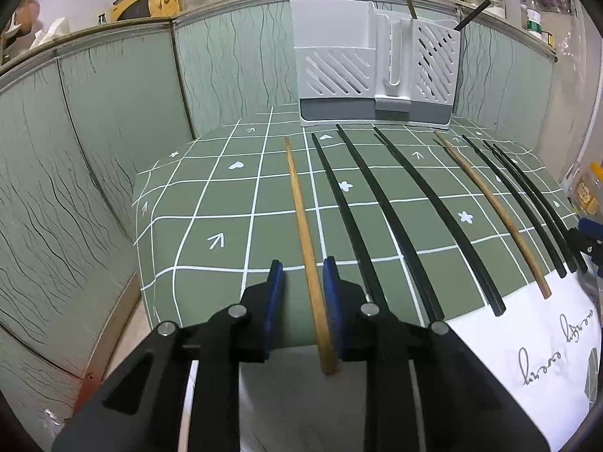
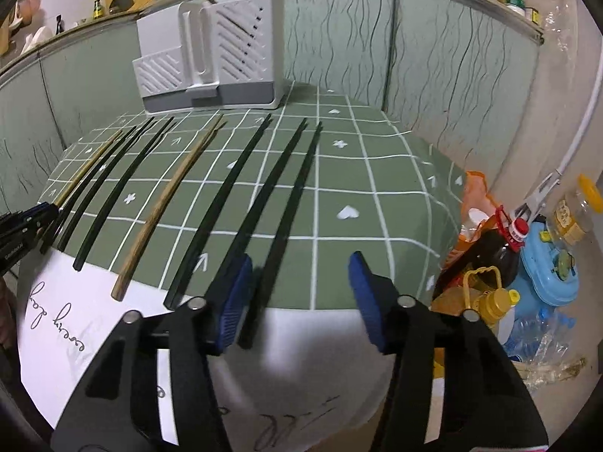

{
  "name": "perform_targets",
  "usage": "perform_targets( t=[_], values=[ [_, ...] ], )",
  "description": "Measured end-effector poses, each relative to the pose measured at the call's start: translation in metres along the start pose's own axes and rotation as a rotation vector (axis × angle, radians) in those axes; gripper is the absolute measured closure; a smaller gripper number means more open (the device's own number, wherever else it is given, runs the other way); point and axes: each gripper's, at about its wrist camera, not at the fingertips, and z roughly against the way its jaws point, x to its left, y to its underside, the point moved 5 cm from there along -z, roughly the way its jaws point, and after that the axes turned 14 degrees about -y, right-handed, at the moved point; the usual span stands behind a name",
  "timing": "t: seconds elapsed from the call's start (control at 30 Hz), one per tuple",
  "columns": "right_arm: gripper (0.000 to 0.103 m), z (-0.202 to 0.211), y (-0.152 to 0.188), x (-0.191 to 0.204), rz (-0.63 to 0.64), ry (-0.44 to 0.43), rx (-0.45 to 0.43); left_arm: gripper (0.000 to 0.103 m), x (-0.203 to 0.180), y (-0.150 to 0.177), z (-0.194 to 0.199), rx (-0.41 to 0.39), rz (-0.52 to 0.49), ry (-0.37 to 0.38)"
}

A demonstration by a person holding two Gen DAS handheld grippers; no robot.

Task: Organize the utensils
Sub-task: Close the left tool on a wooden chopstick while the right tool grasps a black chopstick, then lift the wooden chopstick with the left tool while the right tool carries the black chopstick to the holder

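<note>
Several chopsticks lie in a row on the green checked tablecloth [image 1: 211,203], two brown wooden and the others black. My left gripper [image 1: 303,267] is open with its blue pads on either side of the leftmost wooden chopstick [image 1: 301,211], not closed on it. My right gripper [image 2: 299,263] is open wide over the table's near edge, with the rightmost black chopstick [image 2: 290,203] lying just inside its left pad [image 2: 233,297]. A white slotted utensil holder [image 1: 377,71] stands at the back of the table; it also shows in the right wrist view [image 2: 211,52]. It holds a wooden and a black chopstick.
Green panel walls [image 1: 94,132] enclose the table's back and left. Right of the table stand bottles [image 2: 490,263], a blue container [image 2: 546,263] and a jar [image 2: 576,207]. White lettered cloth [image 2: 75,301] hangs at the near edge. My left gripper shows at the right view's left edge [image 2: 22,226].
</note>
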Motion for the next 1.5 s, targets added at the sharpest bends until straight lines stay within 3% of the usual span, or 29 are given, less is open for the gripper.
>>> perform_targets(
  t=[0.1,0.27,0.37,0.63,1.5],
  values=[
    [0.071,-0.002,0.002,0.003,-0.001,0.001,-0.004,0.082,-0.001,0.001,0.000,-0.007,-0.005,-0.005],
    [0.092,-0.002,0.004,0.001,-0.016,0.023,-0.006,0.095,0.001,0.001,0.001,-0.011,-0.002,-0.001],
    [0.097,-0.002,0.003,-0.005,-0.036,0.031,-0.006,0.096,0.003,0.000,0.001,-0.010,0.009,0.007],
    [0.097,0.007,-0.004,-0.007,-0.050,0.019,-0.029,0.096,0.012,-0.007,0.005,-0.015,0.060,0.020],
    [0.097,0.092,-0.069,0.000,-0.010,-0.027,-0.206,0.096,0.046,-0.058,0.070,-0.127,0.067,0.068]
  ],
)
